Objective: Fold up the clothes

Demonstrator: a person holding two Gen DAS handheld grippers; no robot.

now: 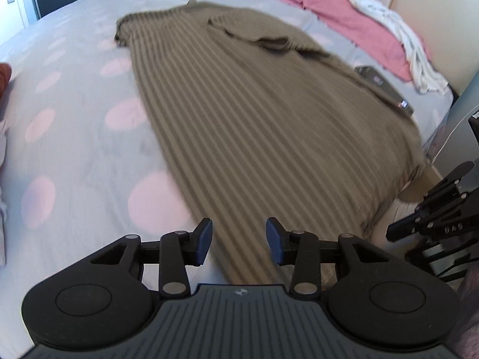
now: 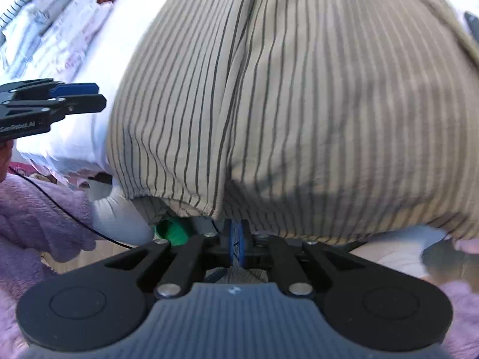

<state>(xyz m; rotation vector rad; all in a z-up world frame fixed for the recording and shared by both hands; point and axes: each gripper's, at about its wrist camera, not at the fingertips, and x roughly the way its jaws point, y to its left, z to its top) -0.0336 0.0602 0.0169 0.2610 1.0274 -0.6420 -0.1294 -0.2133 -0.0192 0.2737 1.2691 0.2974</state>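
A long olive garment with dark stripes [image 1: 239,104] lies flat along the bed, one sleeve folded in near its far end. My left gripper [image 1: 239,240] hangs open just above the garment's near left edge, with nothing pressed between its blue pads [image 1: 203,239]. My right gripper [image 2: 237,239] is shut on the hem of the same garment [image 2: 299,104], which bulges up in front of it. Striped cloth shows between its closed fingers. In the left wrist view the right gripper [image 1: 395,232] sits at the bed's right edge. The right wrist view has the left gripper [image 2: 95,95] at the left.
The bed sheet [image 1: 74,119] is grey with pink dots. A pink cloth [image 1: 329,15] and a white cloth [image 1: 404,39] lie at the far right, with a dark flat device [image 1: 383,86] beside the garment. Folded clothes [image 2: 51,30] lie at the left. Purple fleece [image 2: 36,215] and a green object [image 2: 172,230] sit below the bed edge.
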